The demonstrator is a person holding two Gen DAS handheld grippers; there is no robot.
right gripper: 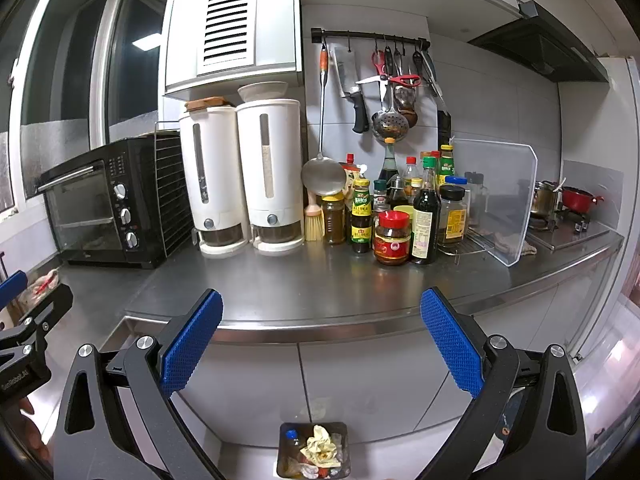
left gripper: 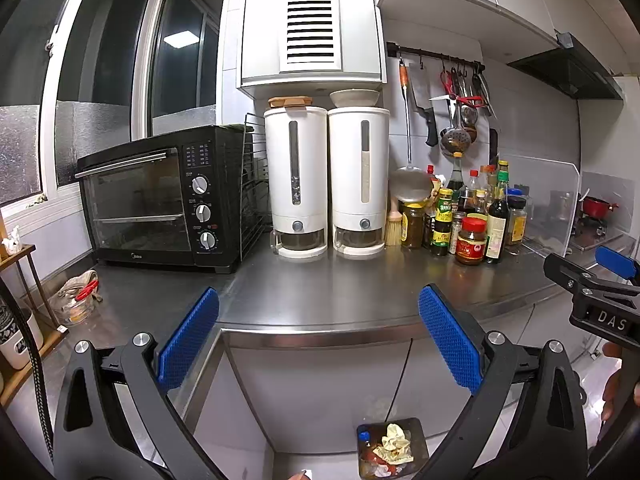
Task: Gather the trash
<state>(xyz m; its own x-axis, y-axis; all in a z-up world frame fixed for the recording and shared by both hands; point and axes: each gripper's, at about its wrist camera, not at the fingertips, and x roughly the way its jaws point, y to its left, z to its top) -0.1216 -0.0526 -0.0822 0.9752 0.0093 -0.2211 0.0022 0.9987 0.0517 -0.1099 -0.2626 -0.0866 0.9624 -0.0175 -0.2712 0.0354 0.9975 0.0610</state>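
Observation:
A small dark trash bin (left gripper: 394,450) stands on the floor below the steel counter, holding crumpled yellowish paper (left gripper: 396,440) and other rubbish. It also shows in the right wrist view (right gripper: 314,454), with the paper (right gripper: 320,446) on top. My left gripper (left gripper: 320,340) is open and empty, held in front of the counter edge above the bin. My right gripper (right gripper: 322,338) is open and empty at a similar height. The right gripper shows at the right edge of the left wrist view (left gripper: 592,280); the left gripper shows at the left edge of the right wrist view (right gripper: 28,312).
The steel counter (left gripper: 320,300) carries a black toaster oven (left gripper: 160,200), two white dispensers (left gripper: 328,180), several sauce bottles and jars (right gripper: 400,216) and a clear splash guard (right gripper: 496,200). A cloth in a glass bowl (left gripper: 78,296) sits left. Utensils (right gripper: 384,92) hang on a wall rail. A stove with a red pot (right gripper: 576,200) is far right.

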